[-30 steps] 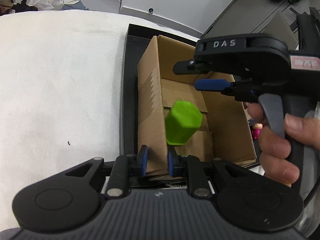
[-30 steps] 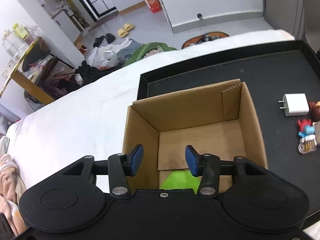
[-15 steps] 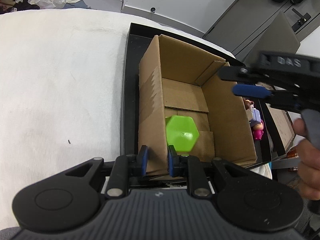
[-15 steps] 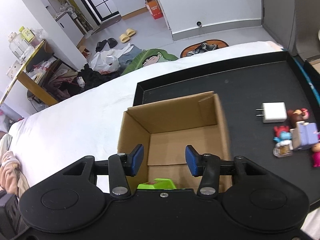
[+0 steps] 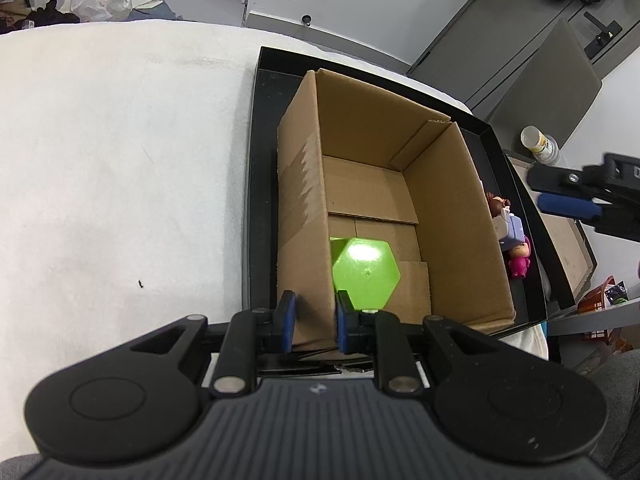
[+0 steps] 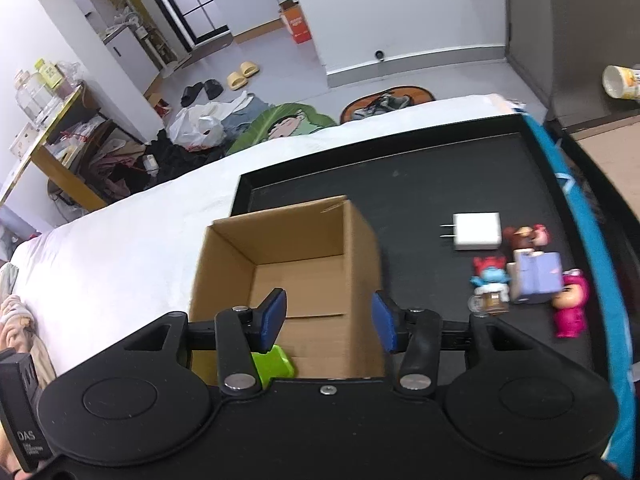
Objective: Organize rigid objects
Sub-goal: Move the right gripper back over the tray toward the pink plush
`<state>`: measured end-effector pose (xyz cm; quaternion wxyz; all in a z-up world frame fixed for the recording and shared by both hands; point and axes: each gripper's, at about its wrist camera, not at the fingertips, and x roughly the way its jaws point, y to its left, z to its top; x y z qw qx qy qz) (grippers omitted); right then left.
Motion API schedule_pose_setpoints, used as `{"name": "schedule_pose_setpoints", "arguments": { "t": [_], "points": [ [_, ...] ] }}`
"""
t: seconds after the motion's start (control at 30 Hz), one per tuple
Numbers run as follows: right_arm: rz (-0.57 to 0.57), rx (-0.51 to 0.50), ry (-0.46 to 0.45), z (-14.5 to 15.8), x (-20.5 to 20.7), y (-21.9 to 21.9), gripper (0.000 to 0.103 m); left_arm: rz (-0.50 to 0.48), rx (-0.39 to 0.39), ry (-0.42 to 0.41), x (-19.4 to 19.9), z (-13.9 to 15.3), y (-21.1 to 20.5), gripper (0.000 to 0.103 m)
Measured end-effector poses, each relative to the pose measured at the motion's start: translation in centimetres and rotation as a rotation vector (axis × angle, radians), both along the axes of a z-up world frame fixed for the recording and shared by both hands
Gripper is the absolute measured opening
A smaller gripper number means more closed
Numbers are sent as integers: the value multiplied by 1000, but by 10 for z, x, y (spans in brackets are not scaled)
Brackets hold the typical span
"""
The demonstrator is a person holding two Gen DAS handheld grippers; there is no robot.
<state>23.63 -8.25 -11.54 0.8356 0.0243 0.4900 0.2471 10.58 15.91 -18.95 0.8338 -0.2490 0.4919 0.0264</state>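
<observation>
An open cardboard box (image 5: 452, 216) stands on a black tray (image 5: 262, 184). A green hexagonal block (image 5: 366, 272) lies on the box floor near its front left corner; it also shows in the right wrist view (image 6: 274, 364). My left gripper (image 5: 313, 322) is shut on the box's left wall at the near corner. My right gripper (image 6: 328, 320) is open and empty, above the box's (image 6: 280, 240) near right side. A white charger (image 6: 476, 230) and several small figurines (image 6: 532, 276) lie on the tray (image 6: 440, 176) to the right of the box.
The tray rests on a white cloth-covered surface (image 5: 120, 168). Figurines (image 5: 516, 240) show past the box's right wall in the left wrist view. A blue strip (image 6: 580, 220) runs along the tray's right edge. The floor behind is cluttered.
The green block has dropped and settled on the box floor. My right gripper has pulled back to the right, away from over the box. The left gripper has stayed clamped on the wall.
</observation>
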Motion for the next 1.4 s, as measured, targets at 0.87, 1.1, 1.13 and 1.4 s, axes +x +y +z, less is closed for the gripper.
{"name": "schedule_pose_setpoints", "arguments": {
  "t": [0.87, 1.1, 1.13, 1.4],
  "points": [
    [-154, -127, 7, -21, 49, -121, 55, 0, 25, 7, 1, 3, -5, 18],
    [-191, -113, 77, -43, 67, -136, 55, 6, 24, 12, 3, 2, -4, 18],
    [-191, -108, 91, -47, 69, -137, 55, 5, 25, 12, 3, 2, -5, 18],
    [-162, -167, 158, -75, 85, -133, 50, 16, 31, 17, 4, 1, -6, 18]
  ]
}}
